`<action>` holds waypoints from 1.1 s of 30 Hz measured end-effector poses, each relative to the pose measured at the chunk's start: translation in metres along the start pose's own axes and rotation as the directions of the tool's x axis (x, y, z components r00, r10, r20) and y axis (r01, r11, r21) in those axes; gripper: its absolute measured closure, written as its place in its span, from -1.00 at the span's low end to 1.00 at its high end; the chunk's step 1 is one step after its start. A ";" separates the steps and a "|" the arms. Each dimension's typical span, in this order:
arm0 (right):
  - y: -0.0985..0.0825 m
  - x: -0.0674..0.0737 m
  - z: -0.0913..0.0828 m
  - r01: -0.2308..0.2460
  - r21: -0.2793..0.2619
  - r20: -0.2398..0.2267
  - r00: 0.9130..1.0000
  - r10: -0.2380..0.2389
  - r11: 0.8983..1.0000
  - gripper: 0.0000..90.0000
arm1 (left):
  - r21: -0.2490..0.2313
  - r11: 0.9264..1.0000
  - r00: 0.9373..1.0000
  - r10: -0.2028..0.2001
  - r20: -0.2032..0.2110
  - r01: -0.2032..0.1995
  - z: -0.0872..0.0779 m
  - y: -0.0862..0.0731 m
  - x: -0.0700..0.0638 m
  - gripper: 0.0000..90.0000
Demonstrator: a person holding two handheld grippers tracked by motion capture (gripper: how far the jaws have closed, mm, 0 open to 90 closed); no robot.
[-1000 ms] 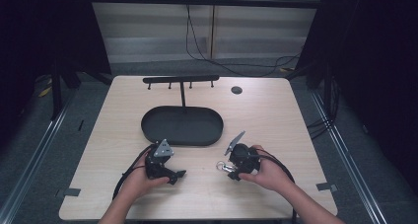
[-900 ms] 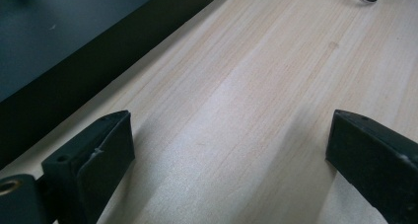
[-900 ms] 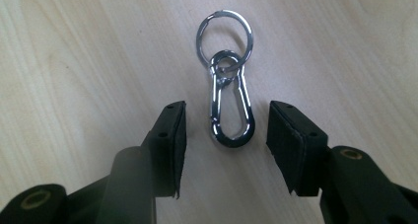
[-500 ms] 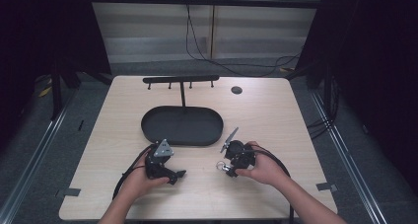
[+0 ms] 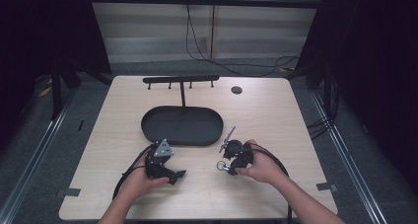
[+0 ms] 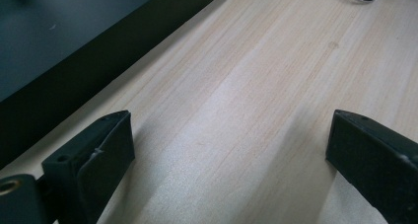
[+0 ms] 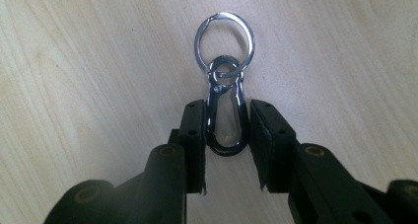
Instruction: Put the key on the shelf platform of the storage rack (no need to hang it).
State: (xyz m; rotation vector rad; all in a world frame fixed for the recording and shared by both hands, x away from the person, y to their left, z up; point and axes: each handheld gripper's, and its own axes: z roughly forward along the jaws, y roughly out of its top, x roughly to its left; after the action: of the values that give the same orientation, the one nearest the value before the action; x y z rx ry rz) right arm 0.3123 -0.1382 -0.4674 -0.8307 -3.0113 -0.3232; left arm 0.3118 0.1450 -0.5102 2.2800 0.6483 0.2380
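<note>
Jaws of right gripper (image 7: 226,130) clenched on carabiner (image 7: 225,115); left gripper (image 6: 231,150) released, beside tray (image 5: 181,127) edge.

light wood table (image 5: 276,115) on grey floor (image 5: 44,130), black curtains (image 5: 44,26) both sides, pale wall (image 5: 148,31) behind, cables (image 5: 197,41) hanging.

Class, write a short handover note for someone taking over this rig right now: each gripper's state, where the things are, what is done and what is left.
Right gripper: shut on the carabiner clip, its key ring pointing away over the table.
Left gripper: open, empty, low over bare wood beside the black oval tray.
Done: clip is gripped.
Left: probably hang the ring on the hook rack behind the tray.
</note>
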 end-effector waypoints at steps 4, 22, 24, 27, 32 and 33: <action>-0.001 -0.002 -0.001 -0.004 0.001 -0.009 1.000 0.004 1.000 0.53 | 0.000 1.000 1.000 0.000 0.000 0.000 0.000 0.000 0.000 -0.91; 0.001 -0.009 -0.023 -0.024 -0.022 -0.005 1.000 0.024 0.999 0.53 | -0.001 1.000 1.000 -0.001 0.003 0.001 0.000 0.000 0.000 -0.91; 0.002 -0.010 -0.027 -0.028 -0.023 -0.011 1.000 0.028 0.999 0.53 | 0.000 1.000 1.000 0.000 0.000 0.000 0.000 0.000 0.000 -0.91; 0.004 -0.009 -0.030 -0.028 -0.023 -0.008 1.000 0.028 0.999 0.53 | 0.000 1.000 1.000 0.000 0.000 0.000 0.000 0.000 0.000 -0.92; 0.007 -0.010 -0.036 -0.031 -0.036 -0.008 1.000 0.030 0.999 0.53 | 0.001 1.000 1.000 0.001 0.001 -0.001 0.000 0.000 0.000 -0.92; 0.009 -0.010 -0.038 -0.031 -0.035 -0.008 0.999 0.031 0.999 0.54 | 0.000 1.000 1.000 0.000 0.002 0.000 0.000 0.000 0.000 -0.92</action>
State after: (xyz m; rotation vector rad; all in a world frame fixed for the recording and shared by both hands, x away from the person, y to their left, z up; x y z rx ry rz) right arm 0.3232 -0.1432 -0.4291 -0.8760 -2.9909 -0.3788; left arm 0.3118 0.1449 -0.5102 2.2804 0.6475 0.2362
